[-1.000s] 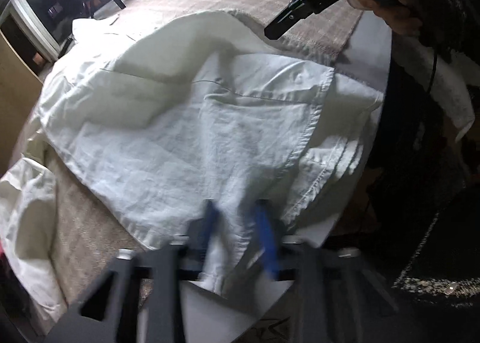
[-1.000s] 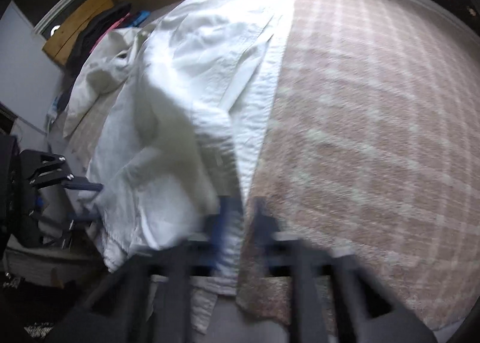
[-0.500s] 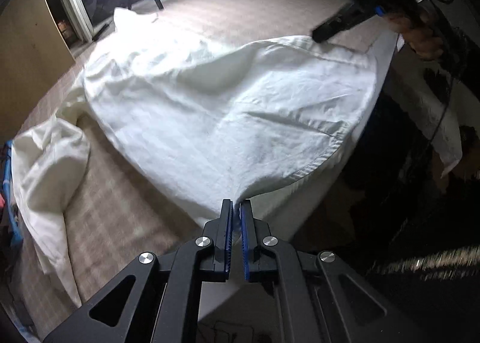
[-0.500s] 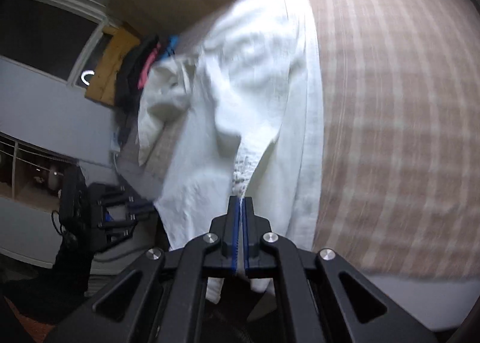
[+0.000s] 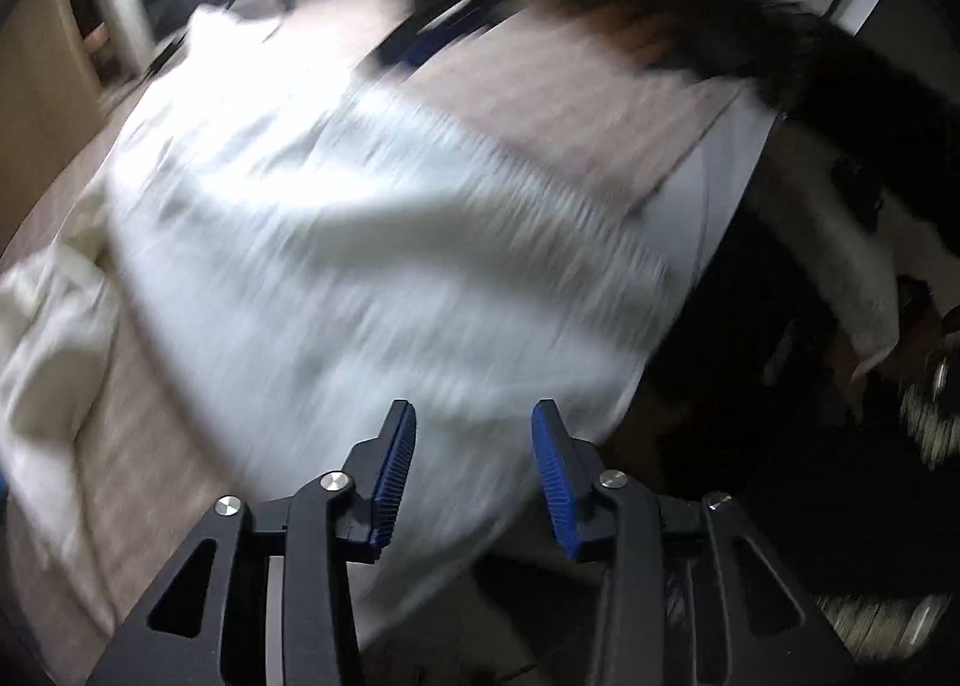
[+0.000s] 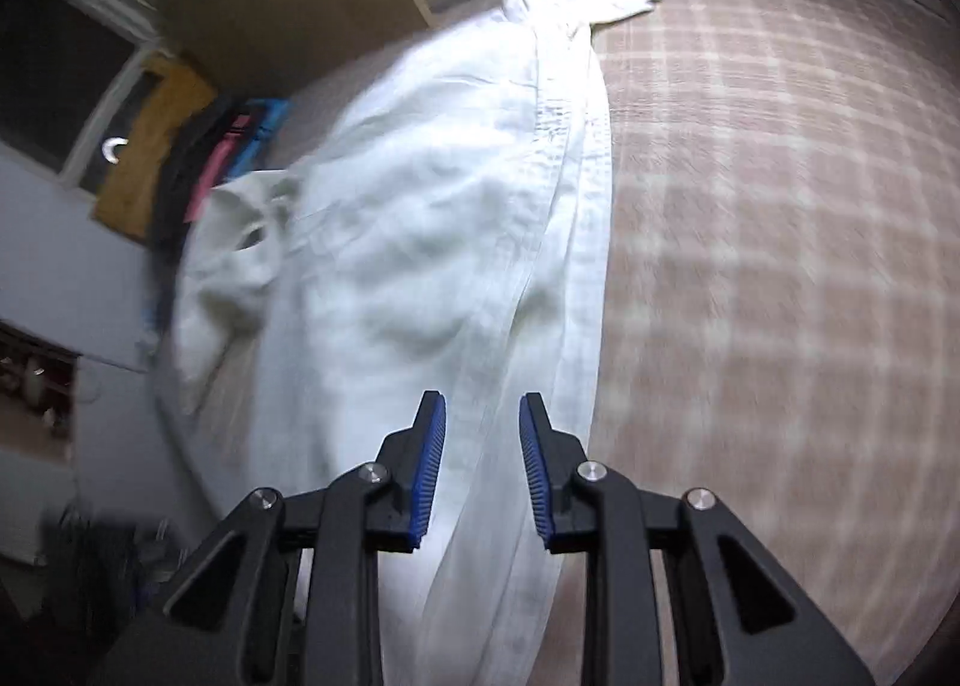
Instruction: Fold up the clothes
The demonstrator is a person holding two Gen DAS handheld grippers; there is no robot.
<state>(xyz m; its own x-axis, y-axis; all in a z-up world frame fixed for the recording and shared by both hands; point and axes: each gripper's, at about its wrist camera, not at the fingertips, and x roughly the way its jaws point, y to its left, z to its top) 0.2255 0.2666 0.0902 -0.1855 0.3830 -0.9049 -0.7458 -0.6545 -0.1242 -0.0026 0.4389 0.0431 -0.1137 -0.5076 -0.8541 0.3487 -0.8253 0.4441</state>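
A white shirt [image 6: 432,242] lies spread along a table covered with a pinkish checked cloth [image 6: 780,206], its collar end at the far side and its lower hem hanging over the near edge. A second, cream-coloured garment [image 6: 228,266] lies bunched just beside the shirt on its left.

The left tongs [image 5: 473,470] stand partly open above the shirt's near hem, their blue pads [image 5: 393,476] clear of the fabric; the jaws have just been opening and nothing is gripped between them. This view is heavily blurred.

The right tongs [image 6: 482,464] are also partly open, having just been opening, with the shirt's front edge lying below the gap and the pads [image 6: 429,470] not pressing on it. In the left view, a dark-sleeved arm [image 5: 780,44] reaches over the table's far right corner.
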